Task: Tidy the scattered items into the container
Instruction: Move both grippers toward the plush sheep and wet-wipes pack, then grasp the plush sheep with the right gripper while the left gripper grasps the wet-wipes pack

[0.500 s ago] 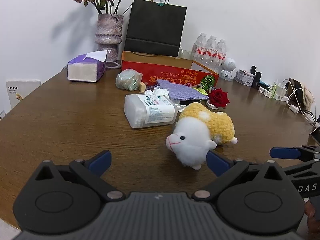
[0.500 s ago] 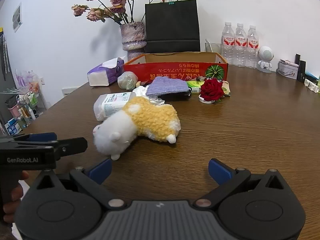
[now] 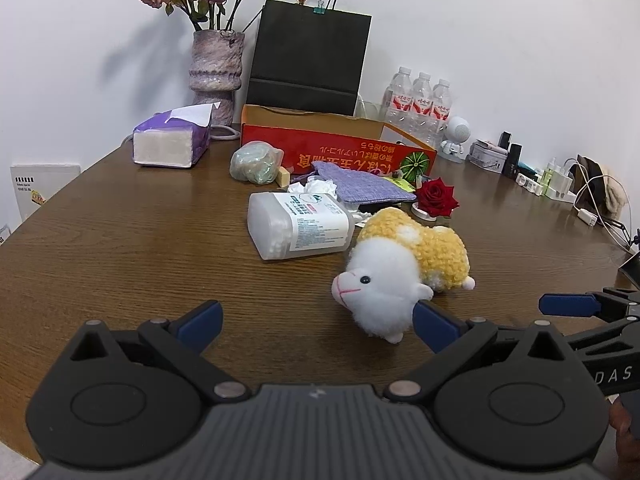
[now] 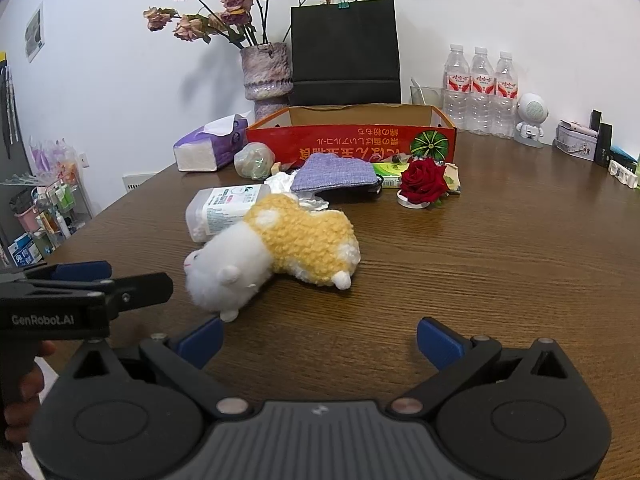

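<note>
A white and yellow plush sheep [image 3: 404, 268] [image 4: 276, 250] lies on its side on the brown table, nearest to me. Behind it lie a clear plastic jar [image 3: 300, 226] [image 4: 226, 208], a purple cloth pouch [image 3: 360, 188] [image 4: 336, 172], a red rose [image 3: 436, 198] [image 4: 424, 180] and a bagged green bundle [image 3: 256, 162] [image 4: 254, 160]. The red cardboard box [image 3: 340, 148] [image 4: 352, 146] stands open at the back. My left gripper [image 3: 316, 324] is open, its right finger beside the sheep's head. My right gripper [image 4: 320, 338] is open over bare table, the sheep at its left finger.
A purple tissue pack [image 3: 172, 142], a vase of dried roses [image 3: 218, 62] and a black paper bag [image 3: 308, 52] stand near the wall. Three water bottles [image 4: 480, 88], a small white robot figure [image 4: 530, 118] and chargers with cables [image 3: 560, 184] line the right side.
</note>
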Demonstrator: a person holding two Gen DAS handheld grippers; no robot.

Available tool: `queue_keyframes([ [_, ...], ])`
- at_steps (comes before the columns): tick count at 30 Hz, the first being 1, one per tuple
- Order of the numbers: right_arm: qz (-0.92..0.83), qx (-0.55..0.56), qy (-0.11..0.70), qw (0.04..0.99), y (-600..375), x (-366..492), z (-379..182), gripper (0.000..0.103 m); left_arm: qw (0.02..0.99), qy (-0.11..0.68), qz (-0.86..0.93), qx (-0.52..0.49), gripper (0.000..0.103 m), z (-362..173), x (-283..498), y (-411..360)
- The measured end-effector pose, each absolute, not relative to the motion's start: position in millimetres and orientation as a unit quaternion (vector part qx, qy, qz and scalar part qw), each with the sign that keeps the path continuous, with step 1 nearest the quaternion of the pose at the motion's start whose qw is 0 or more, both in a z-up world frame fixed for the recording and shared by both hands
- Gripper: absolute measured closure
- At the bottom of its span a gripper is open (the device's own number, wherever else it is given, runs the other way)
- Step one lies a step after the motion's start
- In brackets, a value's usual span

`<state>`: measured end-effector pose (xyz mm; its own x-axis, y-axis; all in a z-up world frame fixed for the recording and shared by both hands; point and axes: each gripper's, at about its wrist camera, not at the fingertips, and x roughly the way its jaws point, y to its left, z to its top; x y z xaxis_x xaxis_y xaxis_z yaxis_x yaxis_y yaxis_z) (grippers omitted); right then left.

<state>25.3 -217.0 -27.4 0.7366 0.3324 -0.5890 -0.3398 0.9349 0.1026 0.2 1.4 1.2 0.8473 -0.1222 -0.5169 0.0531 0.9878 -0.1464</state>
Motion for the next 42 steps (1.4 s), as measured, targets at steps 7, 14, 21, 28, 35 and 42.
queue_keyframes([
  [7,0.182,-0.009,0.317,0.931,-216,27,-28,0.0,0.959,0.272,-0.046,-0.065,0.0,1,0,1],
  [14,0.182,-0.009,0.318,0.93,-215,27,-29,0.0,0.958,0.274,-0.045,-0.068,0.0,-1,0,1],
  [21,0.183,-0.012,0.324,0.928,-212,28,-30,0.0,0.957,0.276,-0.045,-0.072,0.0,-3,-1,5],
  [28,0.18,-0.015,0.332,0.926,-203,34,-32,0.0,0.958,0.272,-0.032,-0.087,0.0,-6,-4,21],
  [35,0.184,0.001,0.342,0.921,-186,50,-25,0.0,0.962,0.253,-0.006,-0.099,0.0,-3,7,53],
  [42,0.2,0.084,0.418,0.882,-159,90,-26,0.01,0.965,0.243,-0.004,-0.099,0.0,11,36,71],
])
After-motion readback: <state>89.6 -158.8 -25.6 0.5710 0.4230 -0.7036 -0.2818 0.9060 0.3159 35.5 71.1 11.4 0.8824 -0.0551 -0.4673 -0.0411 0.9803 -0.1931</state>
